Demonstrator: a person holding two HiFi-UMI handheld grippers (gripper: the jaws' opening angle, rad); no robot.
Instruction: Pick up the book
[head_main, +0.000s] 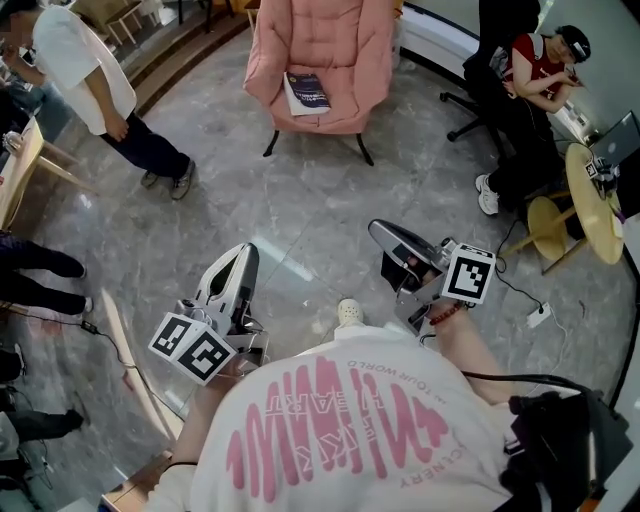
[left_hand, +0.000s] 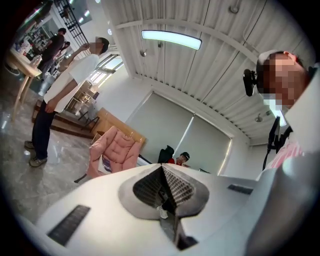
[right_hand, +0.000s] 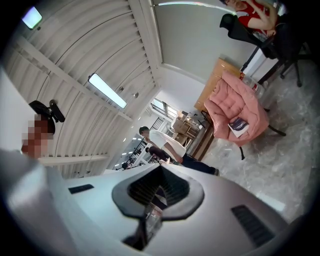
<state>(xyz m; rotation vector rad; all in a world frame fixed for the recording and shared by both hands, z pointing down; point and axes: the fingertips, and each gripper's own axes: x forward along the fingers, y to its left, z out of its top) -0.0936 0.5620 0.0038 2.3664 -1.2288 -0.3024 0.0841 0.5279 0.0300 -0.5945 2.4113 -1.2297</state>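
Note:
A dark-covered book (head_main: 306, 93) lies on the seat of a pink padded armchair (head_main: 322, 50) at the top middle of the head view. It is also small in the left gripper view, book (left_hand: 106, 164), and in the right gripper view, book (right_hand: 239, 125). My left gripper (head_main: 243, 256) is held level over the grey marble floor, far short of the chair, jaws pressed together with nothing between them. My right gripper (head_main: 379, 231) is beside it to the right, also shut and empty. Both point toward the chair.
A person in a white shirt (head_main: 85, 70) stands at the upper left. Another person in red (head_main: 540, 70) sits at the upper right beside a black office chair (head_main: 490, 100), a round wooden table (head_main: 592, 200) and stool (head_main: 548, 225). A power strip with cable (head_main: 538, 316) lies on the floor.

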